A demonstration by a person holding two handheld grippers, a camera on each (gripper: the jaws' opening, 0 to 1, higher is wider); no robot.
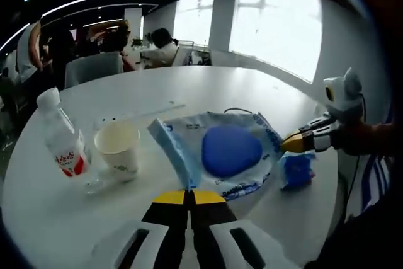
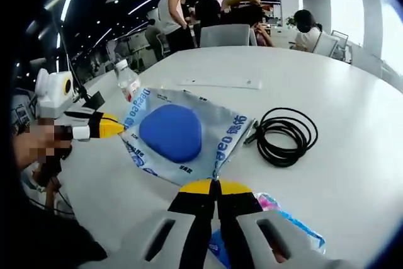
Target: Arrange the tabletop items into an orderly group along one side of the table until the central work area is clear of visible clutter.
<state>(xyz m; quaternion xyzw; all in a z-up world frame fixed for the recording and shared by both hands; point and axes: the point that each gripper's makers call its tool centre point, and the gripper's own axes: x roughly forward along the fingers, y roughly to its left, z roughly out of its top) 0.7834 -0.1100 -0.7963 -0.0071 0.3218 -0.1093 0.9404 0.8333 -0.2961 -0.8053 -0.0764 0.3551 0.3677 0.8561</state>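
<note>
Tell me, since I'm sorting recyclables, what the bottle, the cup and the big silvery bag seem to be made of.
The bottle looks like clear thin plastic, see-through with a white cap. The cup seems matte paper, cream and dull inside. The silvery bag appears to be foil-like plastic film: shiny, creased, printed with blue lettering. Both grippers' jaws pinch its edges.

Silver foil bag (image 1: 252,155) printed with blue lettering is lying flat on the white tabletop (image 1: 208,86), one edge lifting up, a blue oval pad (image 1: 230,149) sitting on it. Paper cup (image 1: 118,146) and water bottle (image 1: 63,143) are standing upright together beside it. Black coiled cable (image 2: 286,135) is lying just beside the bag; small blue packet (image 1: 296,169) is resting near it.
</note>
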